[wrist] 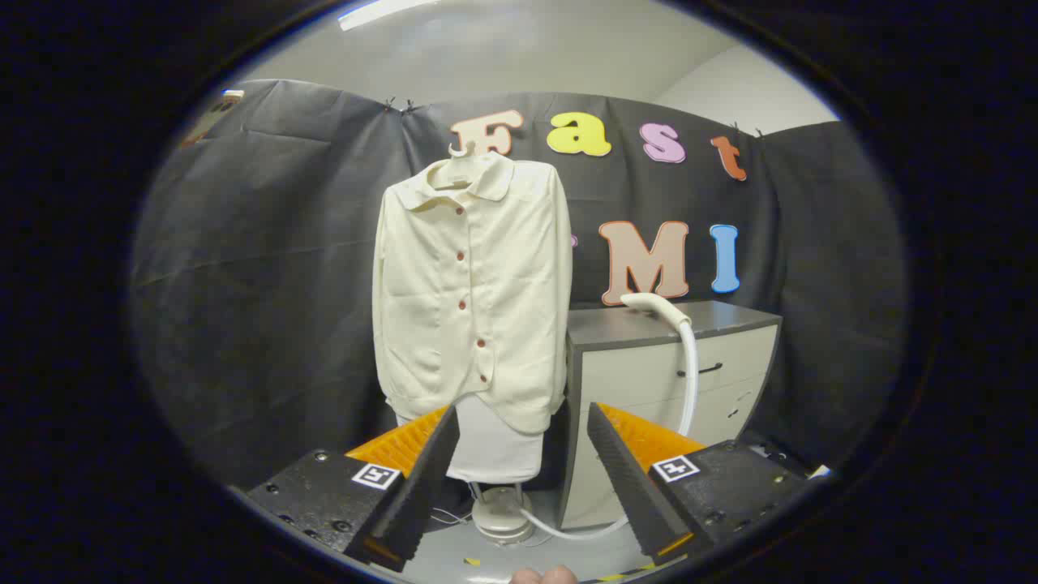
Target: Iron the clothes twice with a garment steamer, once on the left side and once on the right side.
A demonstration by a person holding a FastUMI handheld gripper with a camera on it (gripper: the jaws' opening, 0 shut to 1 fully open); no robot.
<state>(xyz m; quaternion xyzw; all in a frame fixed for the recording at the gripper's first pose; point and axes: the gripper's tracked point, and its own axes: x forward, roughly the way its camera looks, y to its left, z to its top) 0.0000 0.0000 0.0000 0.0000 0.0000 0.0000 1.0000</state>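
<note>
Gripper (519, 478) fingers spread, holding nothing; steamer head (649, 302) rests on cabinet (649, 324); cream shirt (470, 292) apparently unironed; both passes remain.

The cream shirt (470, 292) is soft matt cloth with small glossy buttons. The steamer head (653, 304) and its hose (689, 373) look like smooth white plastic. The hand-held gripper (523, 462), open, has ribbed matt black fingers (426, 478).

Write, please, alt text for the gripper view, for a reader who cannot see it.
The open gripper holds nothing, fingers spread toward a cream buttoned shirt on a hanger. Right of the shirt, the white steamer head lies on a grey cabinet, its hose running down to the base below the shirt.
</note>
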